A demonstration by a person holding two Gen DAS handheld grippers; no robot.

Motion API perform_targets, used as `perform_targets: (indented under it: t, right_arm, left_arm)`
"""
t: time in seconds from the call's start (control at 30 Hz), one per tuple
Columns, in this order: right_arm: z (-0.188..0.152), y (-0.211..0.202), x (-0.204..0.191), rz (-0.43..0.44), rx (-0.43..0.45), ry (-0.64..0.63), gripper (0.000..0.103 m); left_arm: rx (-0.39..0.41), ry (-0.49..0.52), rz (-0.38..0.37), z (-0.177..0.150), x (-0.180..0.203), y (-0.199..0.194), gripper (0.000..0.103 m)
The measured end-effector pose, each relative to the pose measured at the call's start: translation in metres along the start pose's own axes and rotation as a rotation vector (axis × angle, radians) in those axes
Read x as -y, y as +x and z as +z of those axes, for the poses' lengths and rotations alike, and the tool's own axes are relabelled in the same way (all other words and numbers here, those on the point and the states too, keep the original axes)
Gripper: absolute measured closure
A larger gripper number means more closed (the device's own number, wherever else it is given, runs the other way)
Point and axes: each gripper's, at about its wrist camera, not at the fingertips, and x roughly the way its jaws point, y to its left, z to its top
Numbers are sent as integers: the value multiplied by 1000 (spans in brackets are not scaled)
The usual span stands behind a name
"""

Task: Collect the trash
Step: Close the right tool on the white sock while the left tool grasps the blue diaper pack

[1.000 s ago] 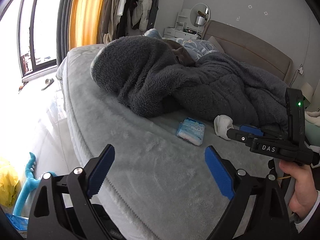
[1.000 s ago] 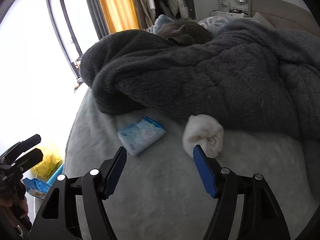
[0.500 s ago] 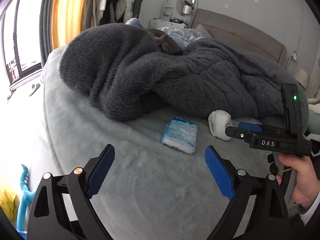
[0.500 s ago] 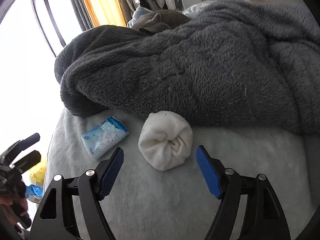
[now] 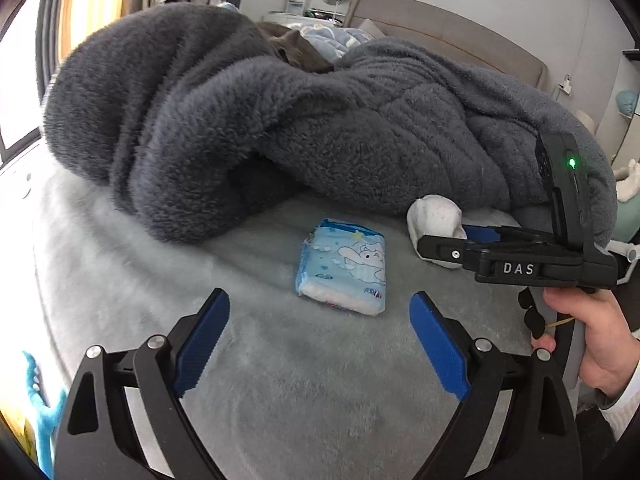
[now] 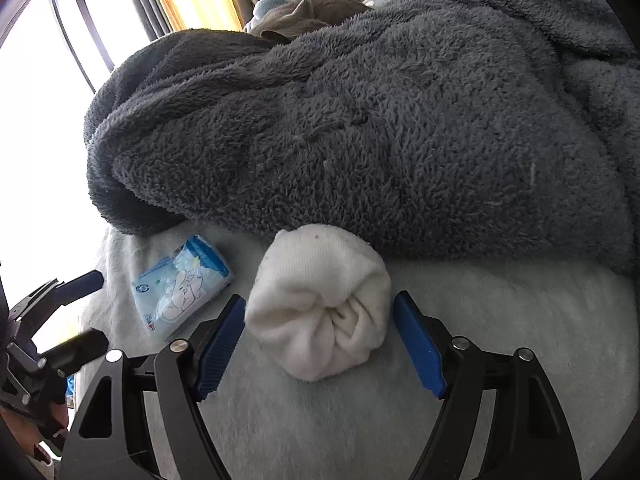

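Observation:
A light-blue tissue pack (image 5: 344,266) with a cartoon print lies on the grey bed (image 5: 280,380), just ahead of my open left gripper (image 5: 318,334). It also shows in the right wrist view (image 6: 182,288). A rolled white sock (image 6: 320,312) lies against the dark blanket; it also shows in the left wrist view (image 5: 434,216). My right gripper (image 6: 320,340) is open, its blue pads on either side of the sock, close to it. The right gripper also shows in the left wrist view (image 5: 472,242).
A bulky dark grey fleece blanket (image 5: 280,120) is piled across the bed behind both objects. The bed's edge falls away on the left, with a blue toy (image 5: 44,404) on the floor. A headboard (image 5: 448,36) and shelves stand at the back.
Both grippers have moved forward over the bed. The tissue pack has come close to the left gripper, and the sock now sits between the right gripper's pads.

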Motion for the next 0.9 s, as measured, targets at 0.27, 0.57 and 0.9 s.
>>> perform_targets:
  t: [0.27,0.57,0.9]
  right_arm:
    - [11,11,-9,-23,-11,-44,50]
    - [16,10,-1,18,-15,-67,52]
    - [9,-8,15,42,-7,-73,53]
  left_arm:
    - [-33,19,-49,2,1,19,10]
    - [-65,27,-48,11,7,46,10]
    - [-74,-8,-27,19,14,59,26]
